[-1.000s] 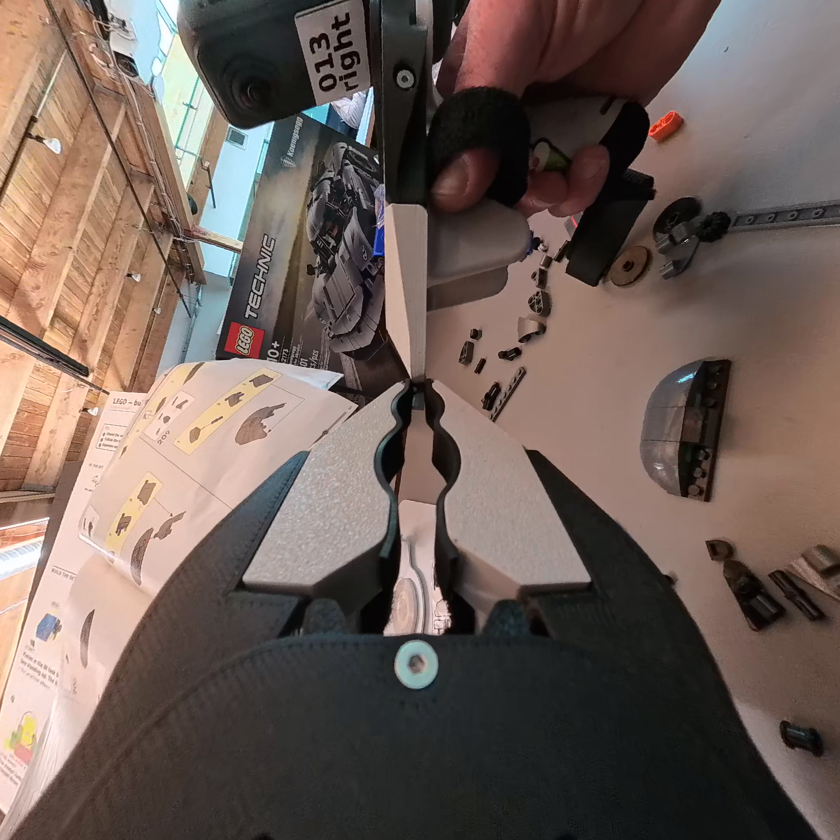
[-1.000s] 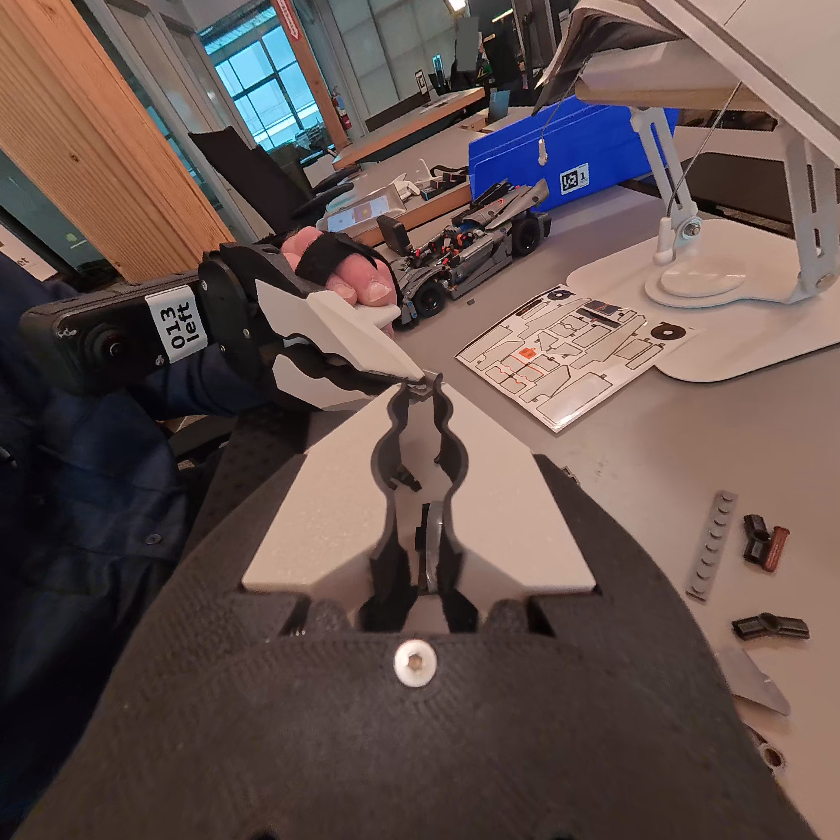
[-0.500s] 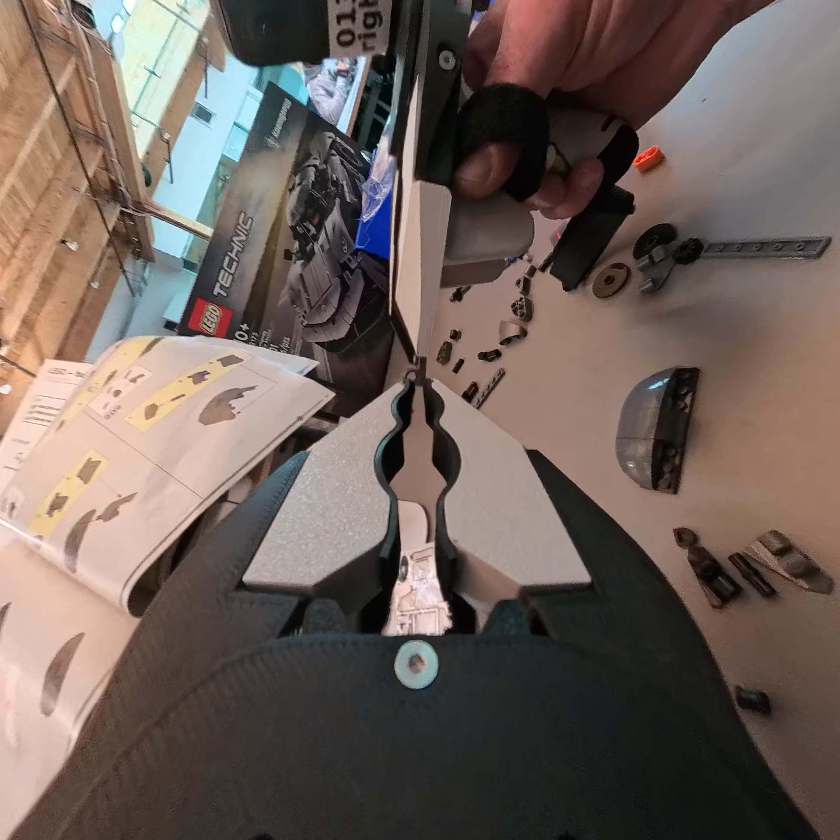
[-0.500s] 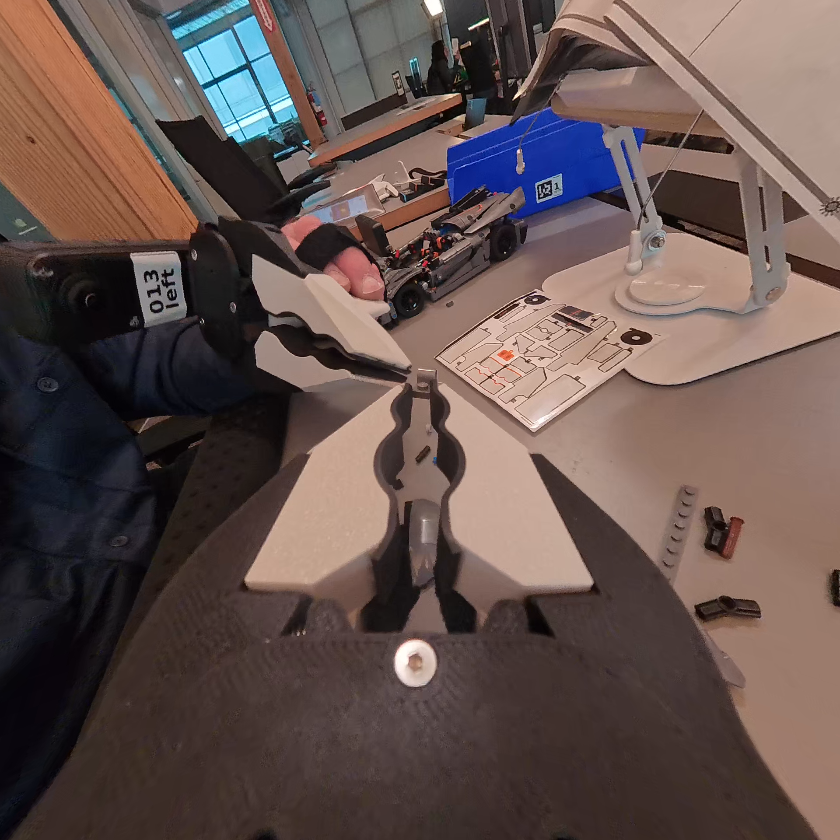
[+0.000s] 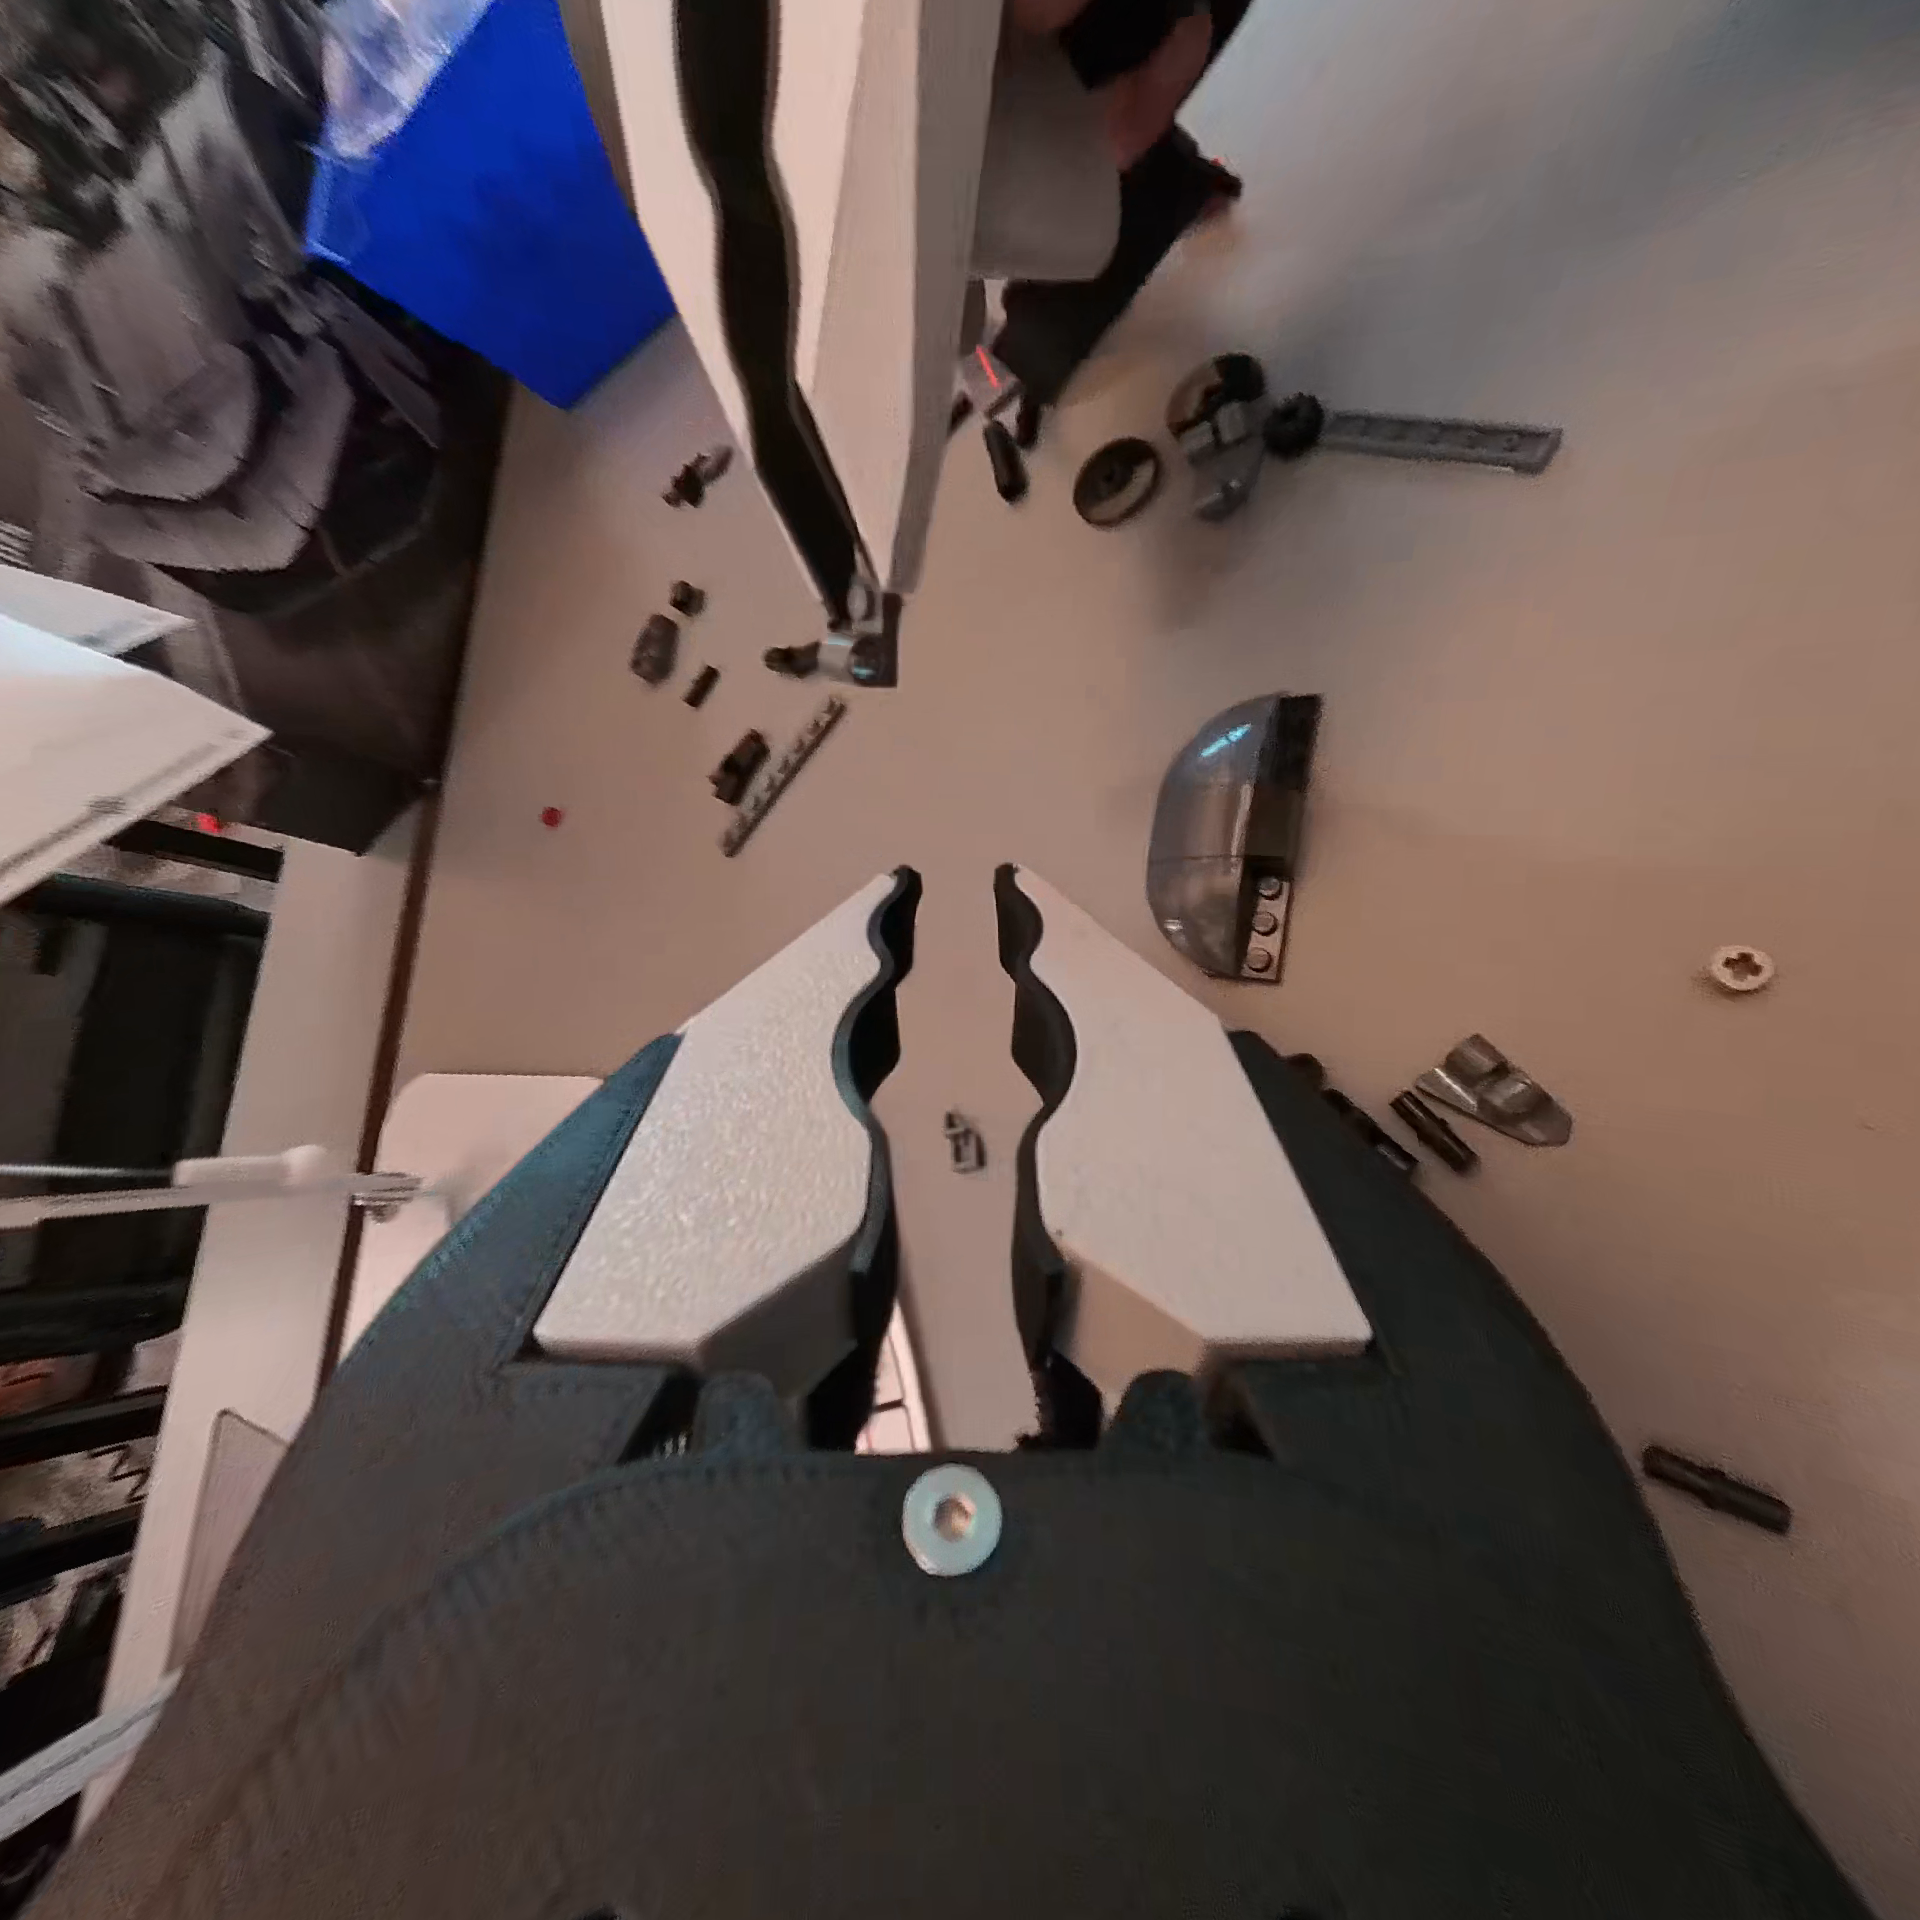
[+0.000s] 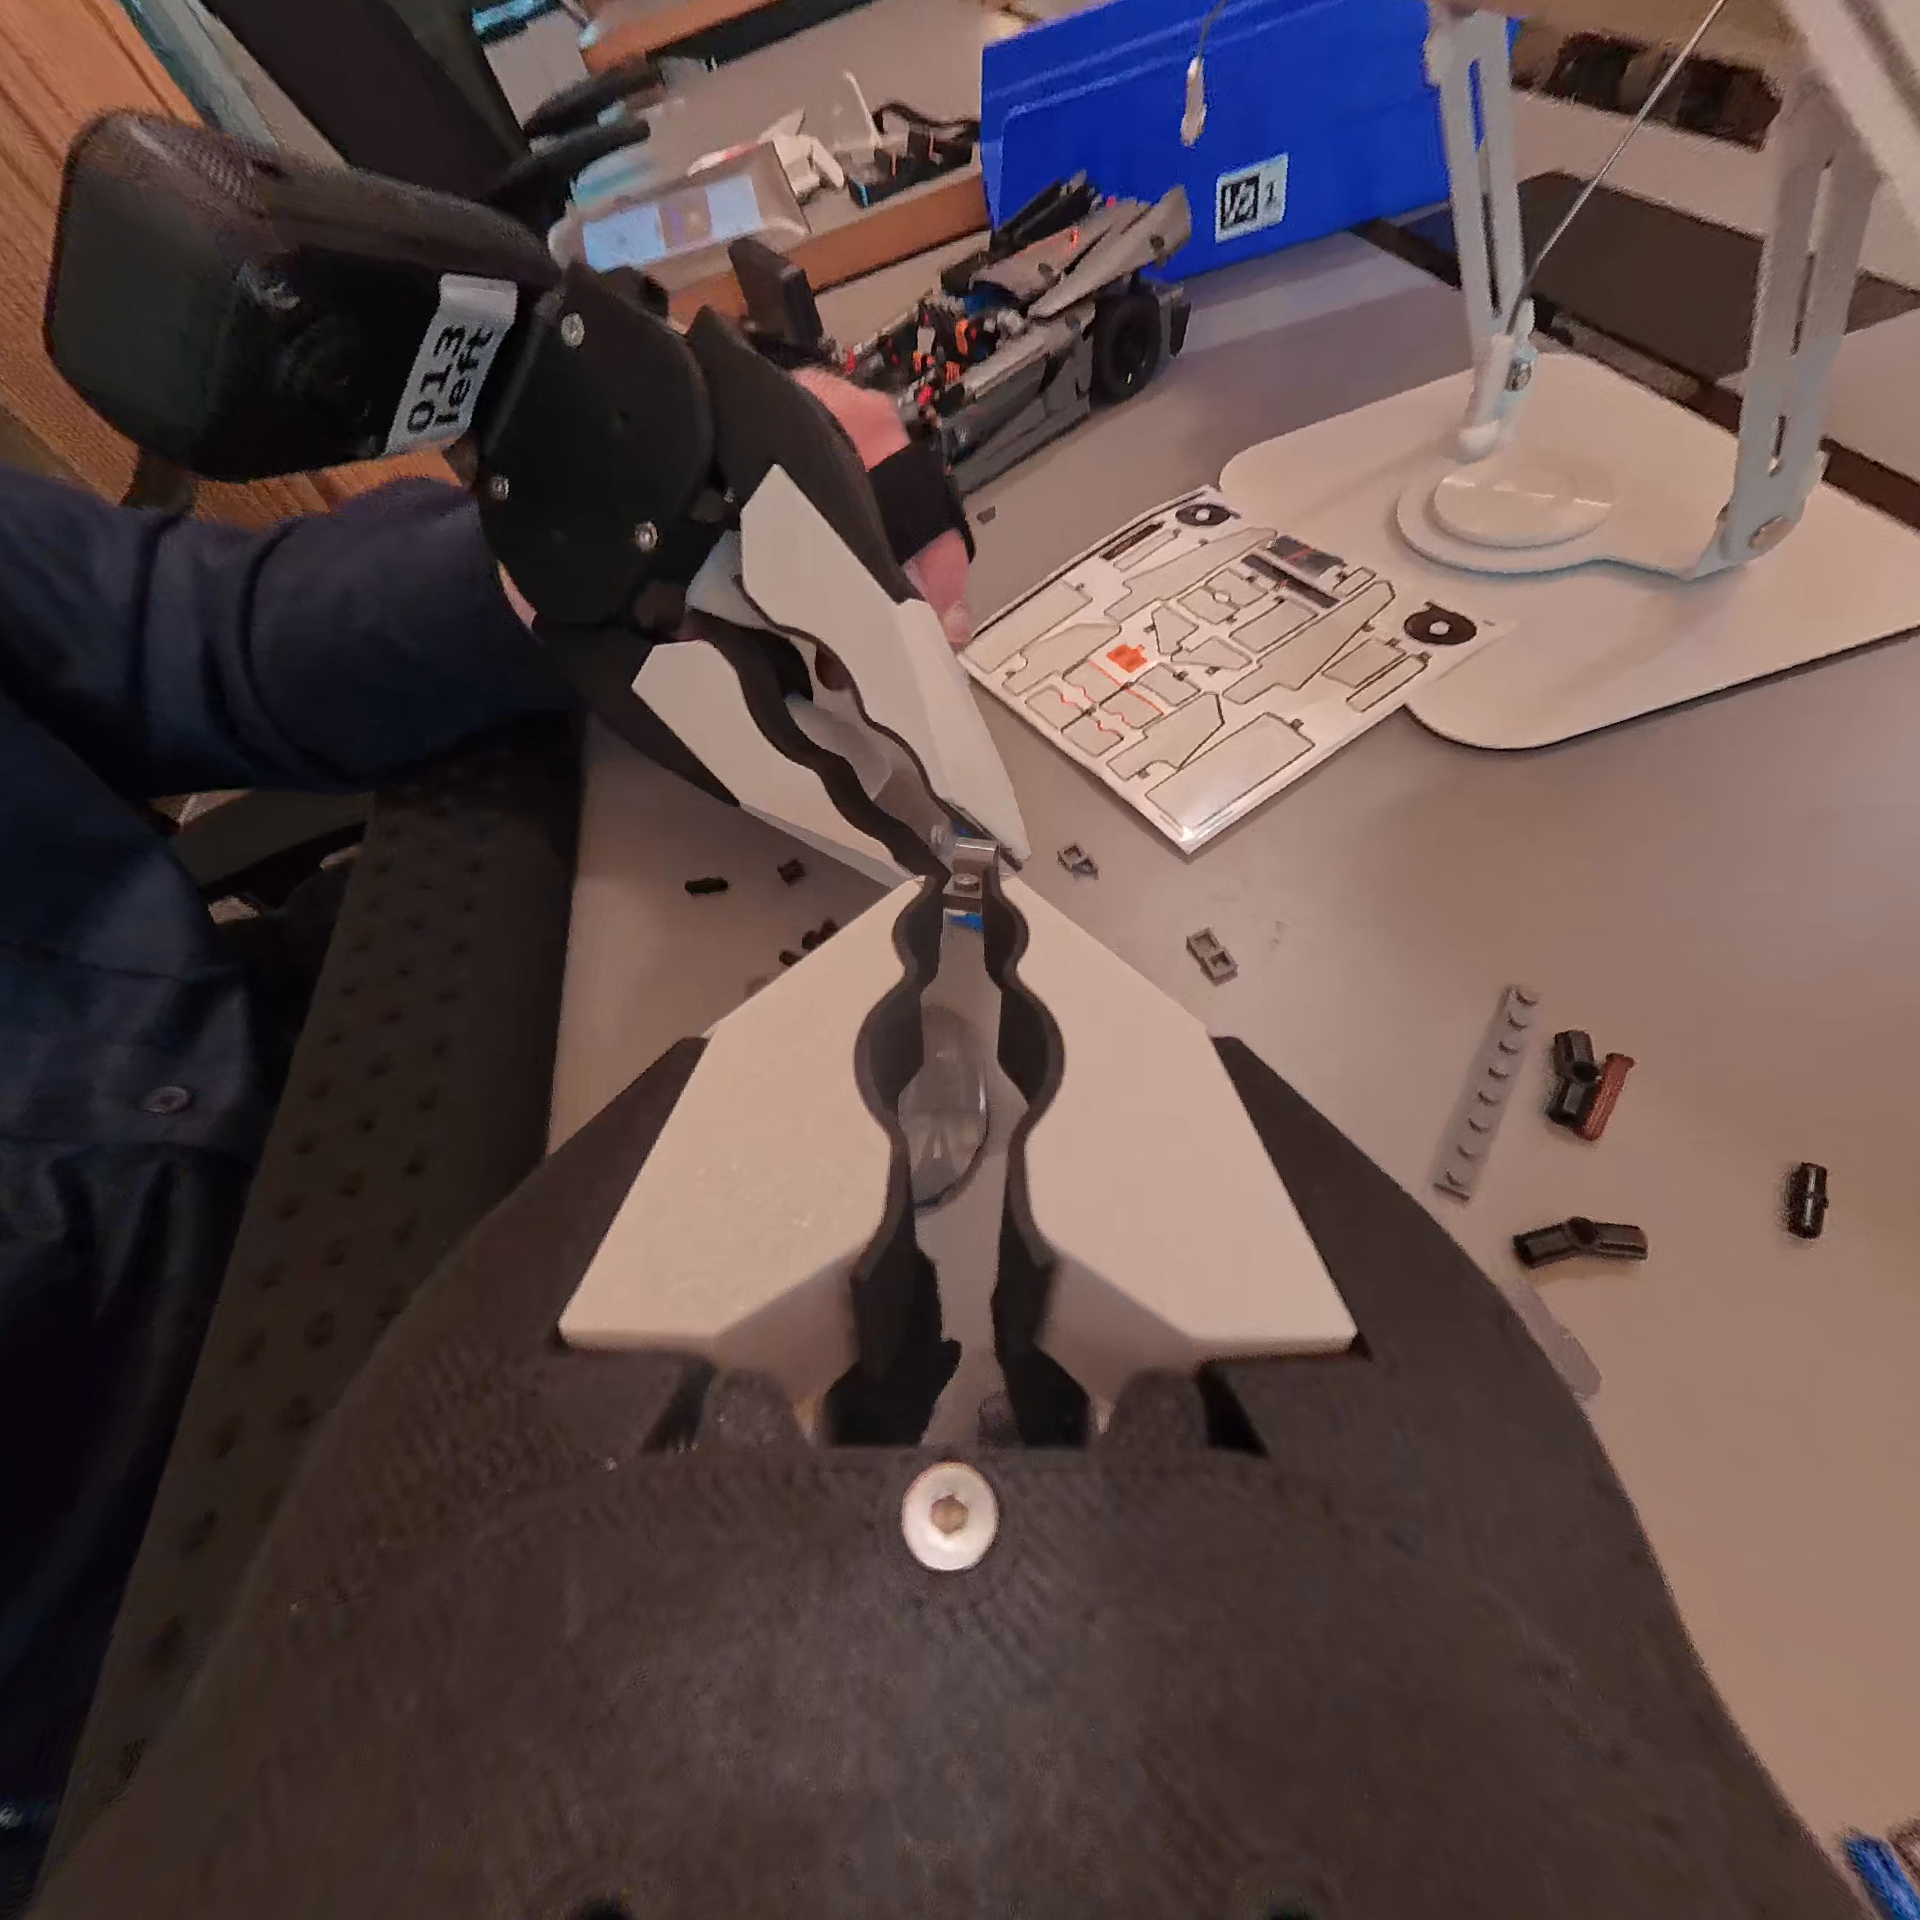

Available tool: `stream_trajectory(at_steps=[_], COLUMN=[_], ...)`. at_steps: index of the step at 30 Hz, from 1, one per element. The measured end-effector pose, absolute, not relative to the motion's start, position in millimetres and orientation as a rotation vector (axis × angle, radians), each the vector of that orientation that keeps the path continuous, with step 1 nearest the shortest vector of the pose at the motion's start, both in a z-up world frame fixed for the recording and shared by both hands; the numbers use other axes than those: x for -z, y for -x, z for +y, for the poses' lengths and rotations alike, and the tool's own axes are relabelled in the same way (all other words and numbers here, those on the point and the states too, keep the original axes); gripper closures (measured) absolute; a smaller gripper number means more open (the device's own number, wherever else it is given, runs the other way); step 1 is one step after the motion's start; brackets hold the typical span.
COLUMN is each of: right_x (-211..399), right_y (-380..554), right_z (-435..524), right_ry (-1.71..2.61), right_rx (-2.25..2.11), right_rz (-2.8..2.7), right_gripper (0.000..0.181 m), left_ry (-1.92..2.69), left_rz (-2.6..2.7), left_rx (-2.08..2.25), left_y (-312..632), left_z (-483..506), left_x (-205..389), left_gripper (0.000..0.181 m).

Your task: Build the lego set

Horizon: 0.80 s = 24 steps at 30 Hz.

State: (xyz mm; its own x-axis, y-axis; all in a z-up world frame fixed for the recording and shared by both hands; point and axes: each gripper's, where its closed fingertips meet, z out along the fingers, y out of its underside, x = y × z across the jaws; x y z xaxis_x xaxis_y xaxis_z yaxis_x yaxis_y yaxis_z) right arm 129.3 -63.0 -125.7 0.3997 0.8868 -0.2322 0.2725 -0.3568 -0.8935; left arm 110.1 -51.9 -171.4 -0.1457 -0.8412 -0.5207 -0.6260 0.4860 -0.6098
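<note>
Starting at the left of the right wrist view, a sleeve [image 6: 208, 644] leads to the left gripper [image 6: 977, 836], whose camera body carries a white printed label [image 6: 447, 364]. Its jaws stand apart with nothing between them; the left wrist view shows the gap clearly. Its tips sit just beside the small grey piece [image 6: 971, 864]; whether they touch it I cannot tell. The right gripper [image 6: 961, 899] is nearly closed and pinches that piece at its tips, above the desk [image 6: 1507, 883].

Farther back stands the half-built car [image 6: 1039, 312], then a blue bin [image 6: 1195, 104] with a square code sticker. To the right lie a sticker sheet [image 6: 1226, 686] and a white stand [image 6: 1662, 582].

Only the left wrist view shows the dark printed box [image 5: 156, 364], blurred, and a curved grey panel [image 5: 1216, 821]. Only the right view shows the car and the sheet.

Bare desk lies between the sheet and the grey strip [image 6: 1486, 1091], with small dark parts scattered at the right. The desk edge runs just left of the left gripper in its own view.
</note>
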Motion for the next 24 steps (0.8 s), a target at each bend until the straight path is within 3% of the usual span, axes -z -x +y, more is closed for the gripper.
stream_trajectory(at_steps=[24], right_x=[207], right_y=[-128], right_z=[-114], right_ry=[2.148], right_rx=[-0.723], right_rz=[-1.474], right_gripper=[0.175], left_ry=[1.336], left_rz=[2.069], left_rx=[0.517], left_y=[-117], left_z=[-84], left_x=[213], left_gripper=[0.173])
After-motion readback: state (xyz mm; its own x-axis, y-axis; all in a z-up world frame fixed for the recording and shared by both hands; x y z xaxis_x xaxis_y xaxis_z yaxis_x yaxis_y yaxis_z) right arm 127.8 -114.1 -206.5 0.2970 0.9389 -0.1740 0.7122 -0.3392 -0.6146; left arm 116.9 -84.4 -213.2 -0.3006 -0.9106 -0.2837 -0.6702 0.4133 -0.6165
